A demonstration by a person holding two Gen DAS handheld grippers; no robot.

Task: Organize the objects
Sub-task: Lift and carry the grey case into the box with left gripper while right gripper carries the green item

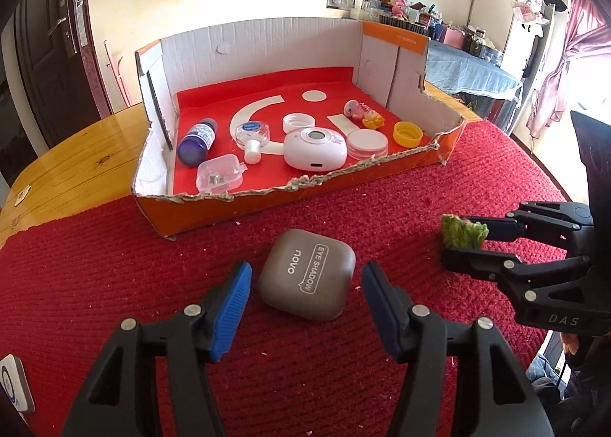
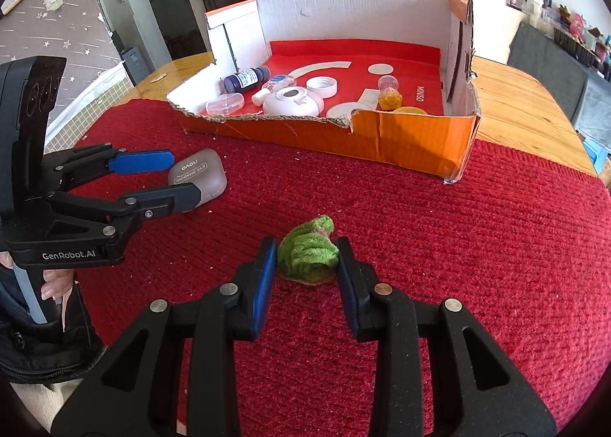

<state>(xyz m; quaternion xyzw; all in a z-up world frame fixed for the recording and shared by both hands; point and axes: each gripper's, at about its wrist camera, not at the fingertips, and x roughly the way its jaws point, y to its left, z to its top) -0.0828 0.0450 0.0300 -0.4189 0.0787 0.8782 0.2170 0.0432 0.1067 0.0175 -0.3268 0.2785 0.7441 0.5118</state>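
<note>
- Two grippers hover over a red mat [image 1: 114, 265] on the surface.
- Left gripper [image 1: 305, 276]: jaws apart, grey eyeshadow case [image 1: 307, 274] lying between them, untouched.
- Right gripper [image 2: 307, 257]: jaws slightly apart around a green fuzzy toy [image 2: 307, 255], one pad touching.
- Cardboard box [image 1: 305, 204] stands beyond.

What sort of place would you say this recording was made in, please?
Most likely a lived-in home room. A wooden table under a red knitted mat carries a cut-down cardboard box of small toiletries, a dark panelled door stands behind, and a cluttered dresser lines the far wall.
</note>
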